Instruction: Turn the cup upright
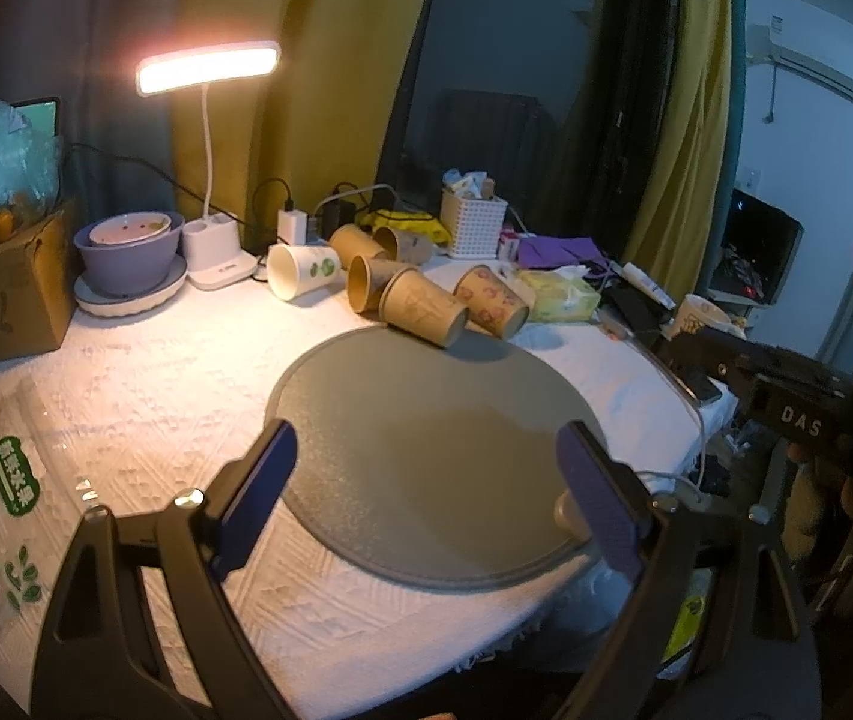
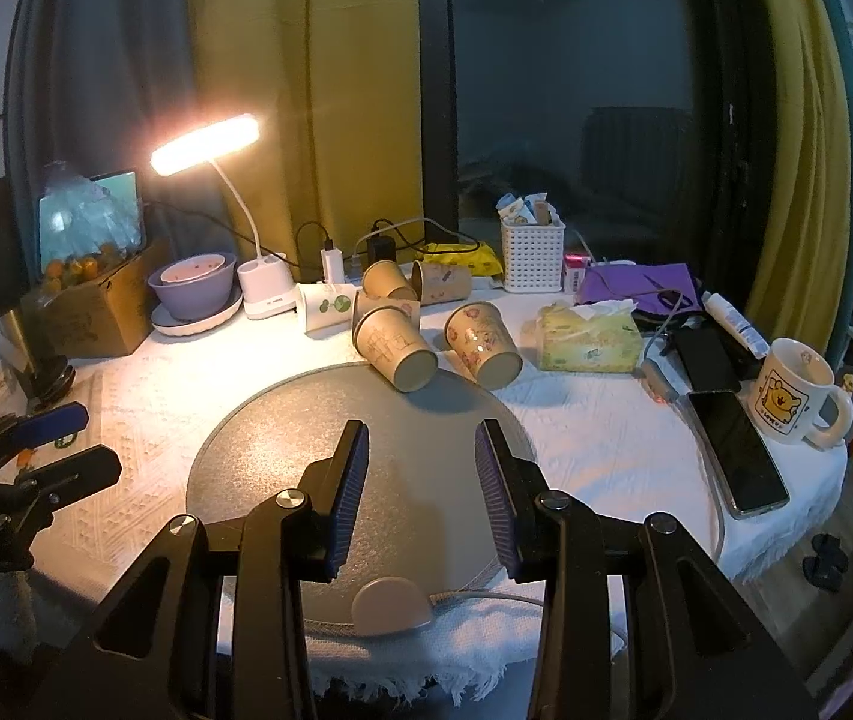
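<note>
Blue-padded fingers of the right gripper (image 2: pixel 420 480) stand moderately apart with nothing between them, held level and low over the near half of the round grey mat (image 2: pixel 282 456), aimed at the cups. Wider spread, the left gripper (image 1: pixel 426 480) is likewise empty, hovering over the mat's near edge; in the right view it shows at the far left, tilted, its fingers pointing in toward the mat.

Beyond the mat, every paper cup lies on its side on the white cloth (image 2: pixel 594 438). One brown cup (image 2: pixel 393 345) rests on the mat's far rim, base toward the camera. Just right of it lies a flowered cup (image 2: pixel 483 342), also base-forward. Behind them sit more brown cups and a white cup (image 2: pixel 324 305) with green dots.

A lit lamp (image 2: pixel 205 143) stands behind; a mug (image 2: pixel 795 399) stands upright far right.
</note>
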Tool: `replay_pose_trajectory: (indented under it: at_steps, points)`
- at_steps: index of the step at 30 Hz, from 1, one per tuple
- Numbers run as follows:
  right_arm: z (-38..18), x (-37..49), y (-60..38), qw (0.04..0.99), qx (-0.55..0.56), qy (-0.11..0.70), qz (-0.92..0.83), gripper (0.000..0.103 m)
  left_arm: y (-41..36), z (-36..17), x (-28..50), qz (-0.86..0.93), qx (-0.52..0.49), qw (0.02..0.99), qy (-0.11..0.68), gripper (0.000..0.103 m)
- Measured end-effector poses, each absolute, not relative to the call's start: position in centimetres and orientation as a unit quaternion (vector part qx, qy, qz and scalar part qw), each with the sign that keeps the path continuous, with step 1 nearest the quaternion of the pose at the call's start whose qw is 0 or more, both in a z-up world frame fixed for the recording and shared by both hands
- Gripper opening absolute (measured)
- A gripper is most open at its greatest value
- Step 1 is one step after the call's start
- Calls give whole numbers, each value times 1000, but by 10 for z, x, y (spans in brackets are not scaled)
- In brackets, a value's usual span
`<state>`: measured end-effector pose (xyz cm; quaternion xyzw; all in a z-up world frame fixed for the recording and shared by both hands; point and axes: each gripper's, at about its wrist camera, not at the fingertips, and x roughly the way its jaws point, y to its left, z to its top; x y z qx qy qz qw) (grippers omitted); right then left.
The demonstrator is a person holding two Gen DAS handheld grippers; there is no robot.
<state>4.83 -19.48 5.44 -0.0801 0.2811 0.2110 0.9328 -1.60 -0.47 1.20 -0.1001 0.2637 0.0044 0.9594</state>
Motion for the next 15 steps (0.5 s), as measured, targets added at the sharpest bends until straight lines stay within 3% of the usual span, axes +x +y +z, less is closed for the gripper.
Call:
replay_pose_trajectory:
  at_steps: [15]
  points:
    - [55,47,-194,933,-80,281,211,39,-3,13,-18,4,-101,960,263,89]
